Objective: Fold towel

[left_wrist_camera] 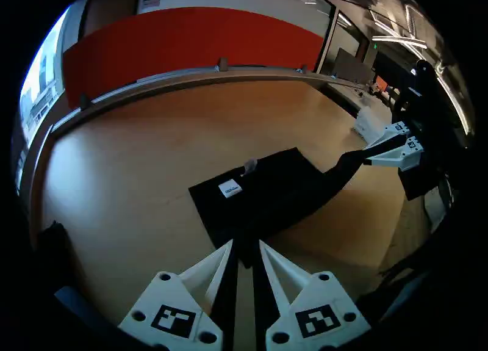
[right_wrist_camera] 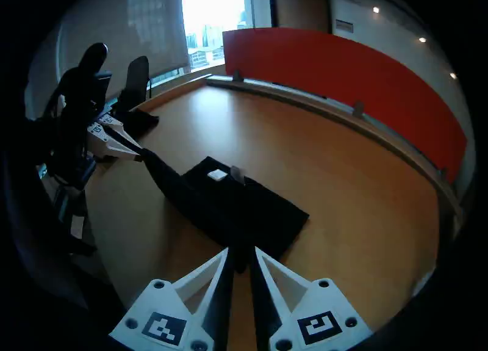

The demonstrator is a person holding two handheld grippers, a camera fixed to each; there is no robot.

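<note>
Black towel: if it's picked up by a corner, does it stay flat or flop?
Probably floppy: the black towel drapes limply from the right tool down to the table. Likely light, since a mere pinch by the left tool holds a corner.

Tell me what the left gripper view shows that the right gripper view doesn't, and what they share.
Left gripper view: the right gripper farther off, pinching a pulled-out corner of the black towel, with ceiling strip lights above it.
Right gripper view: the left gripper farther off, pinching another corner, plus a bright window and black chairs.
Shared: the towel with its white tag, the wooden table, the red partition, and each camera's own fingers closed on a towel corner.
</note>
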